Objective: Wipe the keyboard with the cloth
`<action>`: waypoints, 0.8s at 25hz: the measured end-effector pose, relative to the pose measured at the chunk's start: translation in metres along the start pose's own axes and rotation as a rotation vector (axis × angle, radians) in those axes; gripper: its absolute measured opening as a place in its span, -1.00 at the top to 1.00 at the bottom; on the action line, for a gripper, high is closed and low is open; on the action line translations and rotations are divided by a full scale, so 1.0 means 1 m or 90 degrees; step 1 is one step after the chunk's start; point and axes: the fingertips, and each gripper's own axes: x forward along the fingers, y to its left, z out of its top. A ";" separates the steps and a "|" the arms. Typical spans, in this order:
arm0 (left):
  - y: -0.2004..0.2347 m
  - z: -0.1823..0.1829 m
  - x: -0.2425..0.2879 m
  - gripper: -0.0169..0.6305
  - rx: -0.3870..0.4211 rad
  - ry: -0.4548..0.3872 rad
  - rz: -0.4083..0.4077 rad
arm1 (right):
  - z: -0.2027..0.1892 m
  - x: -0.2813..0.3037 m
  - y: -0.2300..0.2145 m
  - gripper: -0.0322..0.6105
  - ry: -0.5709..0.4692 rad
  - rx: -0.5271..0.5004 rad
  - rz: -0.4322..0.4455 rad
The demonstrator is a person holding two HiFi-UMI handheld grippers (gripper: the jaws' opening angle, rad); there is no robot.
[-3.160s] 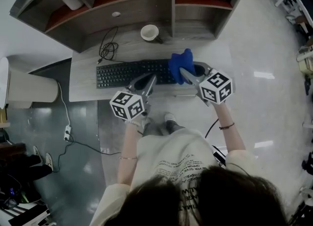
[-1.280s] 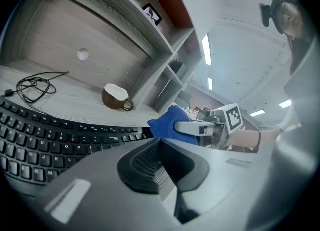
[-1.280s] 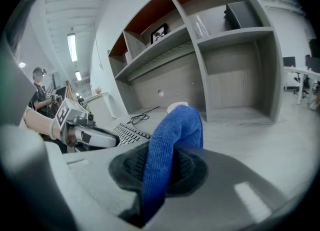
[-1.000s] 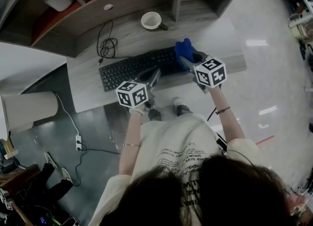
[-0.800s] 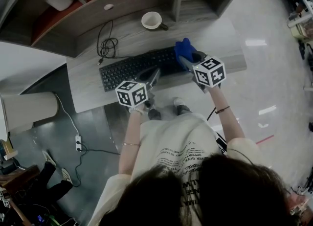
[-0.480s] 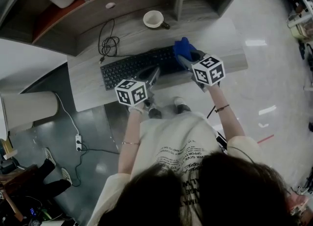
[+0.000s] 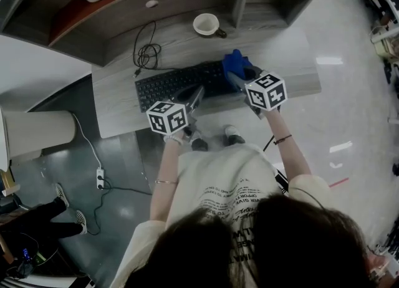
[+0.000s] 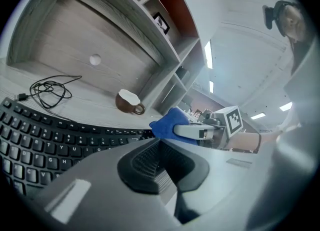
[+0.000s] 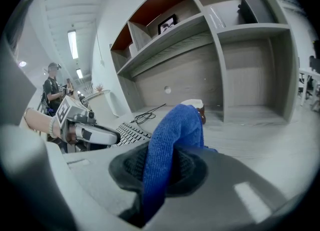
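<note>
Across the earlier frames little on the desk [image 7: 118, 115] had changed. Only the head view had drifted, so that the desk sat further right and higher in the frame. The right gripper [image 7: 236, 79] still stood at the right end of the black keyboard [image 7: 174, 86], in the upper centre of the head view. Its jaws were clamped on the blue cloth [image 7: 235, 64]. In the right gripper view a fold of it rose from between the dark pads and arched forward. The cloth bunched over the keyboard's right-hand keys, though whether it pressed on them could not be told. The left gripper [image 7: 193, 96] hung over the near edge of the keyboard, just left of the cloth. Its jaws were pressed together with nothing between them. Behind the keyboard, toward the top of the frame, a brown cup with a white inside [image 7: 206, 25] stood on the desk. A coiled black cable [image 7: 146, 56] lay to the cup's left. A white power strip [image 7: 100, 178] lay on the floor at the lower left.
</note>
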 end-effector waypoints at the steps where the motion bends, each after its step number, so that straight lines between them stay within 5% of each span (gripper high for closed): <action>1: 0.001 0.000 -0.002 0.96 0.000 0.000 0.001 | 0.000 0.002 0.001 0.74 0.000 0.000 0.001; 20: 0.021 0.003 -0.023 0.96 -0.002 -0.006 0.004 | 0.000 0.019 0.019 0.74 0.000 0.005 -0.001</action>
